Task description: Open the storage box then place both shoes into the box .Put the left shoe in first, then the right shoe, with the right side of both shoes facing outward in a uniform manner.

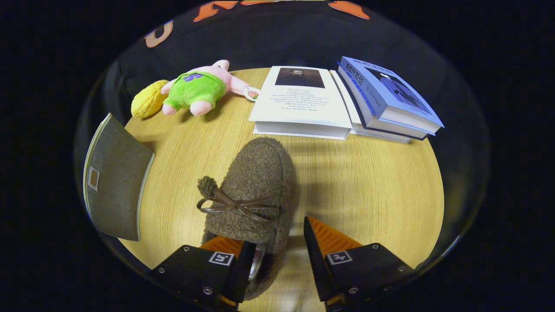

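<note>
Shoe (253, 190): brown fuzzy fleece slipper w/ thin leather-look bow + pompom, rounded toe pointing away, lying on round light wood-grain table (368, 186). Heel end sits between the gripper (277, 242) fingers; the left one is at the shoe's opening, the right one apart from it w/ table showing in the gap. Jaws part-open, not clamped. Grey fabric storage box (115, 177), lid flat, left of shoe. Beyond: white books (303, 104), blue books (388, 102), pink plush pig (199, 86) in green, yellow plush (148, 99).
</note>
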`<state>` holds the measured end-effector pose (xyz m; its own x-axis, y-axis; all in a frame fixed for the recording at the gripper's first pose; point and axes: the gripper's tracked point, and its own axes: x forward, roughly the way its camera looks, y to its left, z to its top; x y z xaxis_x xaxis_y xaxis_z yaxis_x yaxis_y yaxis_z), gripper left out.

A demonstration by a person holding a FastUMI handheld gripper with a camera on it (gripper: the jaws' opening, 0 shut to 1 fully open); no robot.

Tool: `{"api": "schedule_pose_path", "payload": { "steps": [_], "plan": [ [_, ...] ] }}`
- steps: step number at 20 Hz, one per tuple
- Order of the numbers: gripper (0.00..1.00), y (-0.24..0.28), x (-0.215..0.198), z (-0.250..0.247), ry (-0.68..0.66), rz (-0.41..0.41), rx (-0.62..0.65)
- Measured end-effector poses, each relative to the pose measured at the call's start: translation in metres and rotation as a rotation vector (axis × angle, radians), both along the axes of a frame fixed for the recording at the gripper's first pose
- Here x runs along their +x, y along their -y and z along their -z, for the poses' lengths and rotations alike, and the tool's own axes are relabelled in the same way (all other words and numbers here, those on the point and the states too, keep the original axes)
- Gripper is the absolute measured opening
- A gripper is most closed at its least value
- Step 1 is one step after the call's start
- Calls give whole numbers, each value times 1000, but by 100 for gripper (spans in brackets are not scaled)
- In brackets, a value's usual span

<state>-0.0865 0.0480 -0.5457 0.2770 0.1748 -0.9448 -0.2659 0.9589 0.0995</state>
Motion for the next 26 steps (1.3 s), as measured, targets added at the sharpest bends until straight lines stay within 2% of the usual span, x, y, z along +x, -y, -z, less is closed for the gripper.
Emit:
{"api": "schedule_pose_path", "payload": {
  "steps": [2,3,6,7,8,12,19,23,26],
  "plan": [
    [49,-10,-1,4,-24,43,51],
    [36,-11,0,5,-26,48,52],
    [17,-2,5,5,3,41,32],
    [8,1,4,3,-2,58,25],
    [4,3,1,3,-18,69,18],
    [3,-5,0,-26,13,101,56],
    [3,-40,0,-106,52,145,95],
    [2,-82,-6,-153,57,140,151],
    [3,-115,-5,-189,83,106,181]
  ]
}}
